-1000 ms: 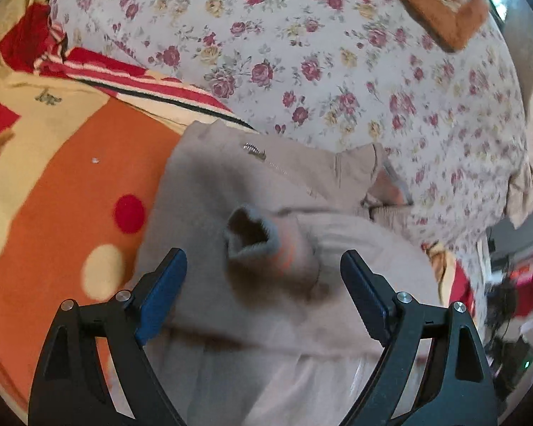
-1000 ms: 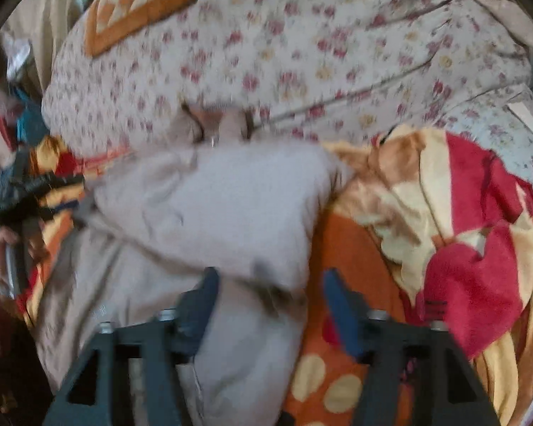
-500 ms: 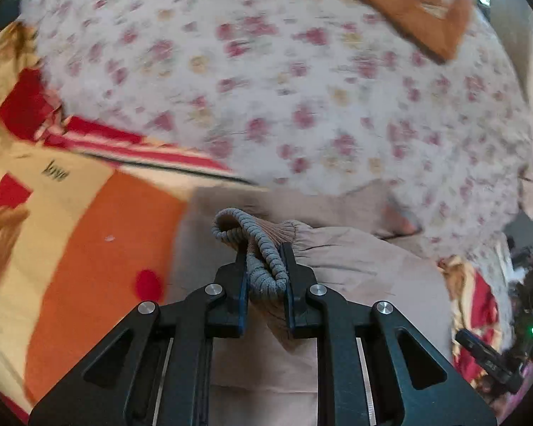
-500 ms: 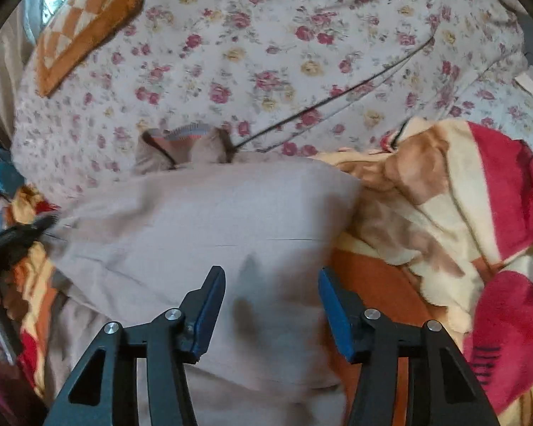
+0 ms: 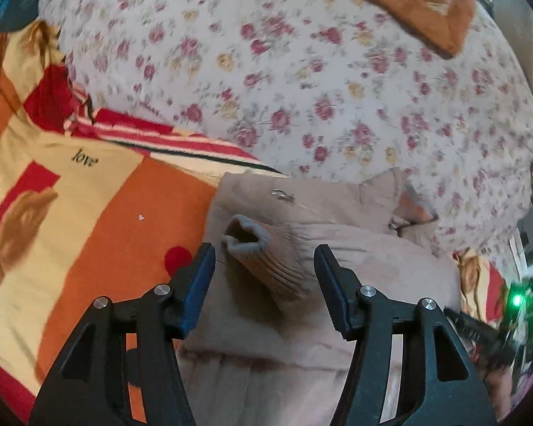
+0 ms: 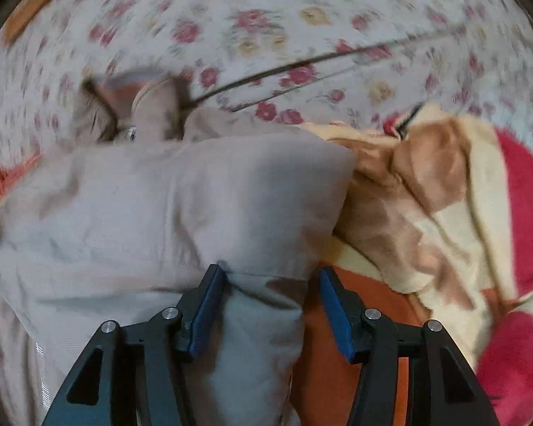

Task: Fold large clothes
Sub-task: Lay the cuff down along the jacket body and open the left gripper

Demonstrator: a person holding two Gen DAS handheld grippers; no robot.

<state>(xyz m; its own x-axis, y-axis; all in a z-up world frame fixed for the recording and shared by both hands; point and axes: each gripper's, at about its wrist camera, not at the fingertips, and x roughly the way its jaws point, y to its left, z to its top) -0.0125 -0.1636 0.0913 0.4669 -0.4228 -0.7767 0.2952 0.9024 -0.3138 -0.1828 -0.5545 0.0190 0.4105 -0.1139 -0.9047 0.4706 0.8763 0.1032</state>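
A beige zip jacket (image 5: 366, 277) lies partly folded on the bed blanket, its collar toward the floral quilt. Its ribbed sleeve cuff (image 5: 263, 252) rests on top of the folded body. My left gripper (image 5: 264, 266) hovers over that cuff with its jaws opening; the cuff lies between the pads without being pressed. In the right wrist view the same jacket (image 6: 167, 213) fills the left half. My right gripper (image 6: 270, 294) is open, straddling the jacket's right edge where it meets the orange blanket, its pads apart from the cloth.
An orange, cream and red blanket (image 5: 89, 213) covers the bed under the jacket and bunches up at the right (image 6: 444, 206). A floral quilt (image 5: 302, 71) rises behind. A green light and dark gear (image 5: 515, 301) show at the left view's right edge.
My left gripper shut on the sleeve cuff half a second ago and has now let it go, rising slightly. My right gripper has dropped closer to the jacket's right edge.
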